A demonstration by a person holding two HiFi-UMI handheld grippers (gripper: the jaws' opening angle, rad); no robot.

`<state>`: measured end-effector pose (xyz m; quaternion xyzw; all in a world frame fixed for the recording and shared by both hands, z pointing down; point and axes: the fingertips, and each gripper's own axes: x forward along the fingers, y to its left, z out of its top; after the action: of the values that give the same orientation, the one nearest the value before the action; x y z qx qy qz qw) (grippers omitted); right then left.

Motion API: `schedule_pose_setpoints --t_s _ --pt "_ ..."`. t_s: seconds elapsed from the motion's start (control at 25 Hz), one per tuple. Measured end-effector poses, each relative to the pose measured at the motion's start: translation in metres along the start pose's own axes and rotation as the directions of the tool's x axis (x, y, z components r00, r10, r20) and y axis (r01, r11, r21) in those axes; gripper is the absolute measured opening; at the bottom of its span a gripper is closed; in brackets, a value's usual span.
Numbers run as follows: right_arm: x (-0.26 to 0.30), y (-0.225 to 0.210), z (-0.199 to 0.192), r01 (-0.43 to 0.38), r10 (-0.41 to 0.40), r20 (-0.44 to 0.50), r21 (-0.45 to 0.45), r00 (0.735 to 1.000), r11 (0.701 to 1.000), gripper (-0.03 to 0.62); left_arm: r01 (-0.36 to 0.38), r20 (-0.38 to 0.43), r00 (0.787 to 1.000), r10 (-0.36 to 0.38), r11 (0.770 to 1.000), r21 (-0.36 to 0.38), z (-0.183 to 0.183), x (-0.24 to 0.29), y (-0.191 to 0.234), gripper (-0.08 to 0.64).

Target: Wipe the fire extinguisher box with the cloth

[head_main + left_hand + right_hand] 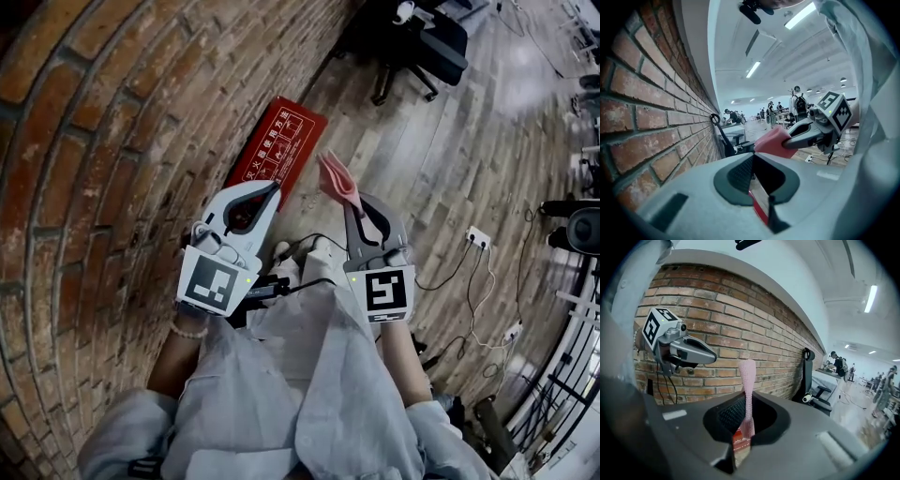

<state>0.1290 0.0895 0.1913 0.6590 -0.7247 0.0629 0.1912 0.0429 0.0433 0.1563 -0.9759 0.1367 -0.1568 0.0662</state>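
Left gripper (pixel 274 187): centre-left of the head view, jaws closed together, nothing held.
Right gripper (pixel 350 210): centre-right, jaws clamped on pink cloth (pixel 337 180), which sticks out past the tips.
Fire extinguisher box (pixel 277 141): red, upper centre, on wooden floor (pixel 422 169) beside brick wall (pixel 94 141).

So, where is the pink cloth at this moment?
In the head view, the cloth is clamped in the right tool, just right of the red fire extinguisher box by the brick wall.

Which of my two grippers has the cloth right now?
The right gripper: its jaws are shut on the pink cloth, which sticks out past the tips. The left gripper has nothing between its jaws.
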Motion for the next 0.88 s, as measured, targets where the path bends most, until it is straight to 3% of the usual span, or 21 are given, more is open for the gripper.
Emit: schedule_pose_setpoints --t_s 0.28,0.48,0.64,0.88 --pt "0.035 -0.018 -0.023 -0.119 0.119 -0.031 0.003 0.992 0.993 0.021 -0.1 -0.048 0.994 0.098 0.994 -0.051 -0.015 0.014 0.008 -0.003" --pt "0.067 -0.021 -0.052 -0.197 0.201 -0.067 0.064 0.977 0.978 0.021 -0.165 -0.1 0.983 0.157 0.983 -0.079 -0.042 0.021 0.012 -0.003" --pt "0.096 -0.022 -0.073 -0.25 0.253 -0.096 0.044 0.963 0.967 0.021 -0.222 -0.143 0.968 0.205 0.968 -0.116 -0.068 0.028 0.016 -0.003" --pt "0.141 -0.023 -0.102 -0.297 0.301 -0.125 0.05 0.946 0.954 0.021 -0.245 -0.175 0.96 0.221 0.96 -0.134 -0.105 0.042 0.017 -0.003"
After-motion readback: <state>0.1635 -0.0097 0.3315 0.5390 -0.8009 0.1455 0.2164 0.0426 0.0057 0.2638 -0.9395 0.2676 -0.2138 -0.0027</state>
